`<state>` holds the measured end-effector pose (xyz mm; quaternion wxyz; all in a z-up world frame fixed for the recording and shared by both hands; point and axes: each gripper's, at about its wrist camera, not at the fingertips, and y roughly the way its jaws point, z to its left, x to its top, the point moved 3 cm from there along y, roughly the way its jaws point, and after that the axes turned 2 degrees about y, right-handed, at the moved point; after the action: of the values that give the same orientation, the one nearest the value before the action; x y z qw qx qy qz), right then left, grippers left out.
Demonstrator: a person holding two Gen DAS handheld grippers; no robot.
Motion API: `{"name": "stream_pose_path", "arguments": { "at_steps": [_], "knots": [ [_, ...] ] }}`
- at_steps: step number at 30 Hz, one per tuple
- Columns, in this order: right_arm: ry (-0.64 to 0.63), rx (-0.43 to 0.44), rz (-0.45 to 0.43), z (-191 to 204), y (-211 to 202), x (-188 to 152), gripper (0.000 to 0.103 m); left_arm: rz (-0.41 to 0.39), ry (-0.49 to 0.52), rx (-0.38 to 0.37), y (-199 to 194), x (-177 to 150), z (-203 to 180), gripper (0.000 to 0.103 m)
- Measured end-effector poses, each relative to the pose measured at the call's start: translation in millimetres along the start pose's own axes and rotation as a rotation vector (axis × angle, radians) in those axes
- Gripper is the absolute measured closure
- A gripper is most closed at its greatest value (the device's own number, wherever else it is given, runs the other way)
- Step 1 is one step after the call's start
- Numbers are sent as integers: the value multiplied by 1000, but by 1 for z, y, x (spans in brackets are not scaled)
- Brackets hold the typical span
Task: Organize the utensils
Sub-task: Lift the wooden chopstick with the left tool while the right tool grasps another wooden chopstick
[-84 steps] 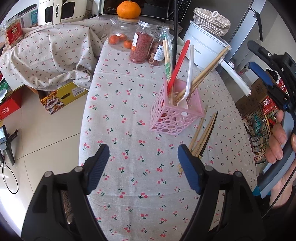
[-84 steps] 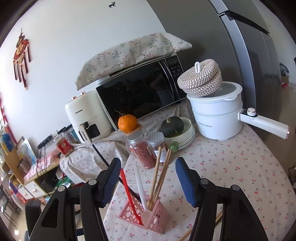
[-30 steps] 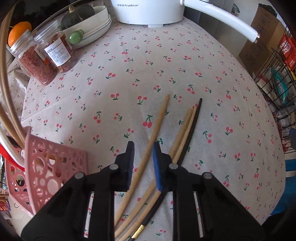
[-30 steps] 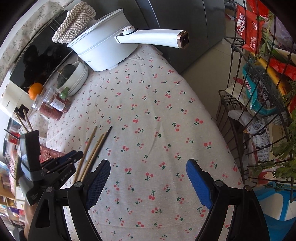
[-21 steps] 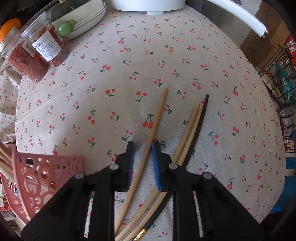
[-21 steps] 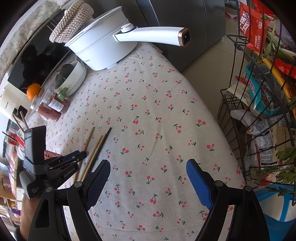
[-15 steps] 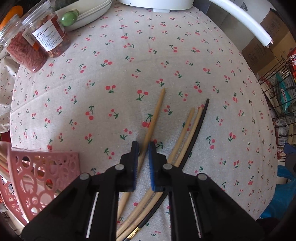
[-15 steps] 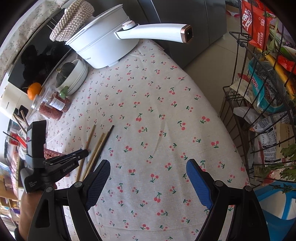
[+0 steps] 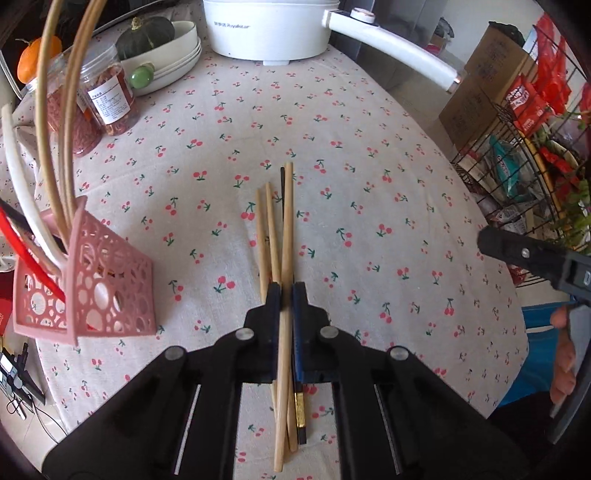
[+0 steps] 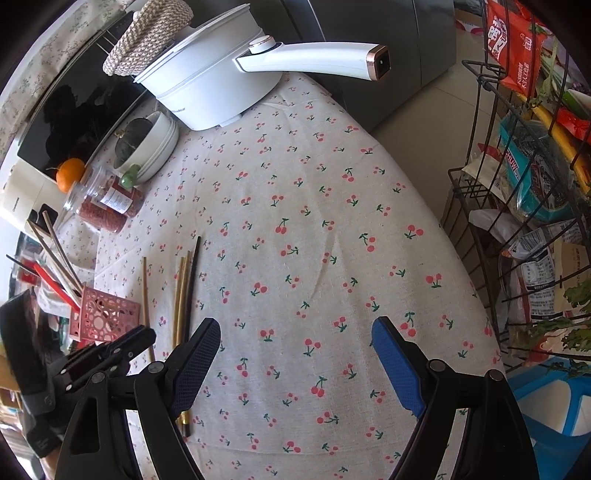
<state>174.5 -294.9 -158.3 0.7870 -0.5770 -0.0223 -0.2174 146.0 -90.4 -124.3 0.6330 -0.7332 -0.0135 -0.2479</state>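
Note:
My left gripper [image 9: 286,290] is shut on a pale wooden chopstick [image 9: 287,221], held off the cherry-print tablecloth and pointing away from me. Beneath it lie two more wooden chopsticks [image 9: 266,236] and a black one [image 9: 300,413]. The pink perforated basket [image 9: 110,291] stands to the left, with chopsticks, a white spoon and a red utensil upright in it. From the right wrist view, the left gripper [image 10: 144,338] carries the chopstick [image 10: 145,288] beside the basket [image 10: 107,314]. My right gripper [image 10: 295,325] hangs open over bare cloth, holding nothing.
A white electric pot [image 9: 266,29] with a long handle [image 9: 399,62] stands at the back. Jars [image 9: 107,99] and stacked bowls with a pumpkin [image 9: 162,55] sit back left. A wire rack [image 9: 535,147] of packets stands past the table's right edge.
The left gripper's jaws closed on the single wooden chopstick and raised it off the cloth, swinging it over the other chopsticks. The right gripper stayed open and nearly still.

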Motion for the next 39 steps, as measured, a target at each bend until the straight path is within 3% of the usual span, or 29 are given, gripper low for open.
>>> {"name": "stream_pose_path", "arguments": {
  "at_steps": [6,14,16,19,21,24,27,33,39],
  "knots": [
    [-38,28,12,15,2,-6,18,-59,27,-44,-32,-12,15,96],
    [-116,70,44,57,19,-14,18,-135,-23,-101,-55,-39,39,96],
    [-145,88,55,72,27,-16,23,-155,-28,-94,-57,-47,44,96],
    [-202,101,80,95,40,-19,45,-153,-44,-107,-59,-54,53,96],
    [-212,127,110,106,52,-21,70,-162,-49,-108,-64,-57,59,96],
    [-198,193,160,120,68,-23,82,-163,-73,-115,-67,-63,70,96],
    [-194,202,188,133,84,-22,88,-166,-98,-117,-70,-67,82,96],
    [-177,184,225,148,109,-22,89,-178,-129,-124,-77,-73,97,96],
    [-226,31,192,159,125,-18,89,-178,-154,-116,-80,-78,108,96]
  ]
}}
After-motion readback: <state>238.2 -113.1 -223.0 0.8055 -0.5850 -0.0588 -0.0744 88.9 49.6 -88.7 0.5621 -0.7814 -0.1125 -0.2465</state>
